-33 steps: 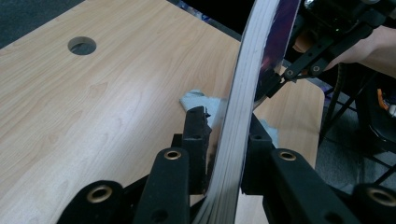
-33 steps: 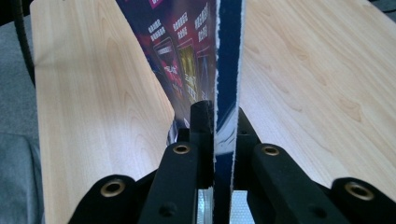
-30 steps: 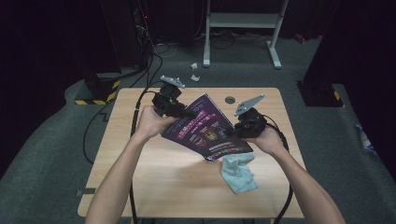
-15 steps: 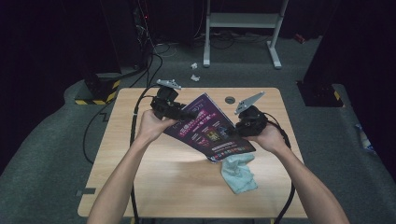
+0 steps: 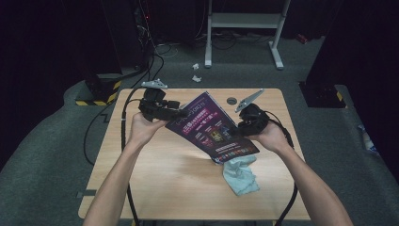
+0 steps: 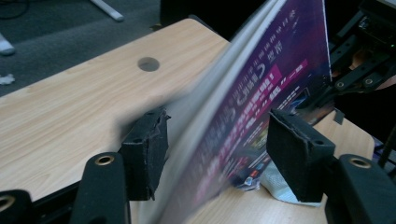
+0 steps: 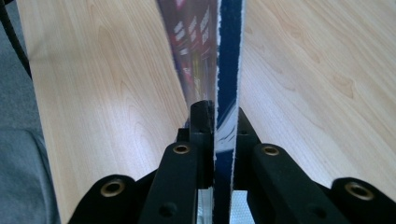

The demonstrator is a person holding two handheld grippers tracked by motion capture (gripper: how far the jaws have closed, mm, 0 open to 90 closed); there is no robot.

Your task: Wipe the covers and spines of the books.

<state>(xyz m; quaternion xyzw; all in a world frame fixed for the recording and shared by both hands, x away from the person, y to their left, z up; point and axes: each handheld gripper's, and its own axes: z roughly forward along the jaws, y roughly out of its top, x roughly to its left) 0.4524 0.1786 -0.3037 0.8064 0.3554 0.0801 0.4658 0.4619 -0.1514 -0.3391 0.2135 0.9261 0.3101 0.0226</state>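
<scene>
Hovering above the table (image 5: 155, 174), a purple magazine (image 5: 211, 129). Right gripper (image 5: 245, 126) pinches its right edge. Left gripper (image 5: 175, 113) jaws spread, straddling its left edge; blue cloth (image 5: 240, 173) lies underneath.

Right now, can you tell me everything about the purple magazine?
The magazine is thin and glossy, its purple cover printed with pink and white text and small pictures. It is held tilted above the table. The right gripper is clamped on one edge; the left gripper stands open around the other. A cloth lies below its lower corner.
</scene>
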